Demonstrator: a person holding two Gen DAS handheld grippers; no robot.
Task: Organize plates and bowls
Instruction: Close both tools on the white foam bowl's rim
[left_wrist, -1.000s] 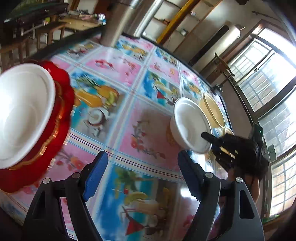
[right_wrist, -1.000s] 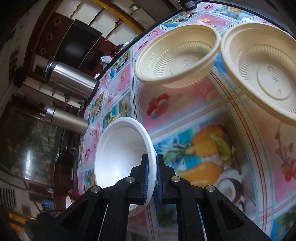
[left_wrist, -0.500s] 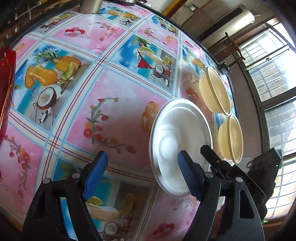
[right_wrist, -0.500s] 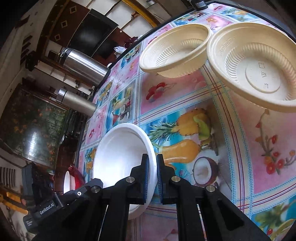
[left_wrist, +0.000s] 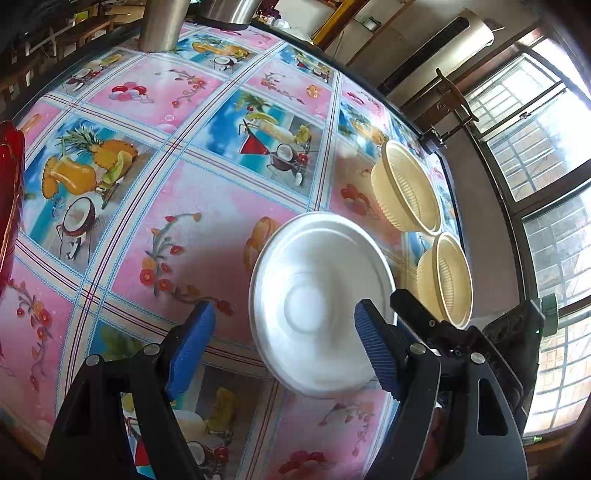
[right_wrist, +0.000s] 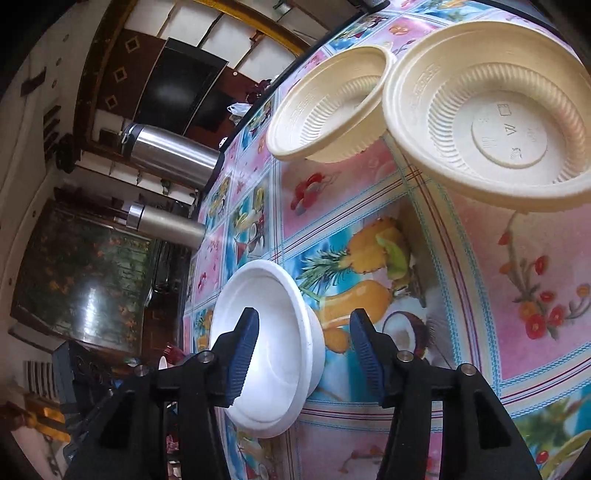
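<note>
Up close in the left wrist view, the left tool (left_wrist: 282, 345) is spread wide and grips nothing, its right pad overlapping the near right edge of the white bowl (left_wrist: 319, 304), which sits on the fruit-print tabletop (left_wrist: 207, 206); two cream bowls (left_wrist: 406, 188) lie further right, and the right tool (left_wrist: 424, 317) reaches in from the right. From the right wrist view, the right tool (right_wrist: 301, 354) is released, its fingers either side of the white bowl's (right_wrist: 269, 347) rim without clamping it.
</note>
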